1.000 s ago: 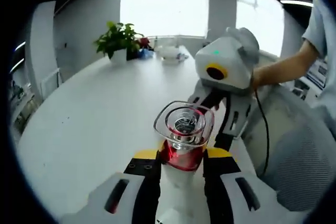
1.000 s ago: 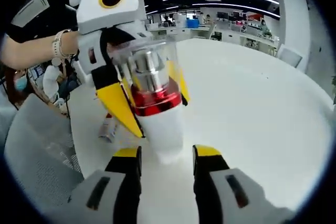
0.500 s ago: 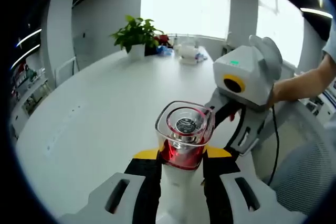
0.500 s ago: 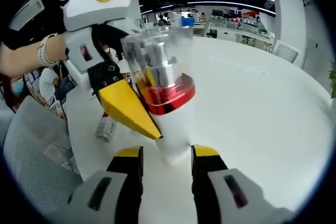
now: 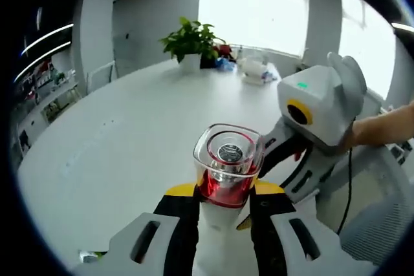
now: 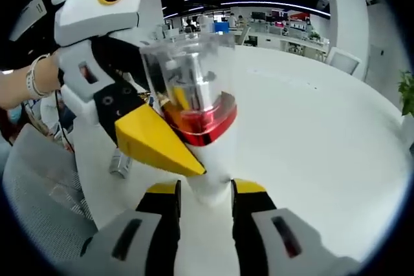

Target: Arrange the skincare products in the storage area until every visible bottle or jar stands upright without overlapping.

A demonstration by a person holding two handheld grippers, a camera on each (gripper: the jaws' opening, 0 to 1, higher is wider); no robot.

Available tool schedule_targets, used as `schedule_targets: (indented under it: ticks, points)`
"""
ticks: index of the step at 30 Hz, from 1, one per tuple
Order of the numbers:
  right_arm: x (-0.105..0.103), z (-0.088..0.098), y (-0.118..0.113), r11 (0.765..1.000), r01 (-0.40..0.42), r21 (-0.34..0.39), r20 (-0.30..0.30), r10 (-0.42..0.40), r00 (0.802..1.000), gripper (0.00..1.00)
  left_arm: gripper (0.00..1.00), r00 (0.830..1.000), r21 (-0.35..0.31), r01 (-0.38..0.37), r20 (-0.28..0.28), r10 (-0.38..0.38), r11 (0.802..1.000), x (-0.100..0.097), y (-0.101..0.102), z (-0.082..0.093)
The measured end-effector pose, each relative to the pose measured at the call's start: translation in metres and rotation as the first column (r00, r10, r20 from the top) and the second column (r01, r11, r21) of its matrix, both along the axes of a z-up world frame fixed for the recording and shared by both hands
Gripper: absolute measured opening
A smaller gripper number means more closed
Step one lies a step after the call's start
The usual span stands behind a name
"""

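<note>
The pump bottle (image 5: 226, 179), clear-capped with a red collar, sits clamped between my left gripper (image 5: 223, 208) jaws above the white table (image 5: 116, 147), its base hidden, while my right gripper (image 6: 206, 193) jaws flank its white body at 6 o'clock, contact unclear.

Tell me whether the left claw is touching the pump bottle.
Touching. In the left gripper view, the left claw has its yellow-tipped jaws pressed against both sides of the pump bottle, just under its red collar.
</note>
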State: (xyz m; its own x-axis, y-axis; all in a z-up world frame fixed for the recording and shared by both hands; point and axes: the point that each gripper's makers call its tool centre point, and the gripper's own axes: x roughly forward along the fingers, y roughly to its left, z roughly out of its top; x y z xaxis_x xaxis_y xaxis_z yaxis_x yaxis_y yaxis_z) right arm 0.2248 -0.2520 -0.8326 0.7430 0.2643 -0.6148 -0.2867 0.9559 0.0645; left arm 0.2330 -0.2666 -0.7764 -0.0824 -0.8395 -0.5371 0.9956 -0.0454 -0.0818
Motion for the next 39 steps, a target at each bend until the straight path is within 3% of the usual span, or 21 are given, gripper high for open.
schedule_targets:
  ticks: [7,13,15,19,39]
  points:
    - [0.003,0.0,-0.004,1.0,0.018,0.0,0.003,-0.018,1.0,0.28,0.26,0.999,-0.013,-0.043,-0.011,0.043,0.999,0.002,-0.001,0.0]
    - [0.001,-0.004,-0.005,0.999,-0.008,-0.04,-0.009,0.007,1.0,0.25,0.26,0.999,-0.024,-0.033,-0.003,0.033,0.999,0.001,-0.002,0.0]
    - [-0.004,-0.01,-0.008,0.996,-0.031,-0.083,-0.039,0.028,0.999,0.2,0.26,1.0,-0.026,-0.021,-0.003,0.021,0.999,0.002,-0.001,0.0]
    - [-0.004,-0.006,-0.01,0.995,-0.026,-0.096,-0.013,0.025,1.0,0.08,0.26,0.999,-0.024,-0.043,0.0,0.043,0.999,0.007,0.001,0.0]
    - [-0.003,-0.004,-0.008,0.997,-0.02,-0.078,-0.004,0.02,1.0,0.09,0.27,0.999,-0.024,0.021,0.028,-0.02,0.999,0.003,0.003,0.0]
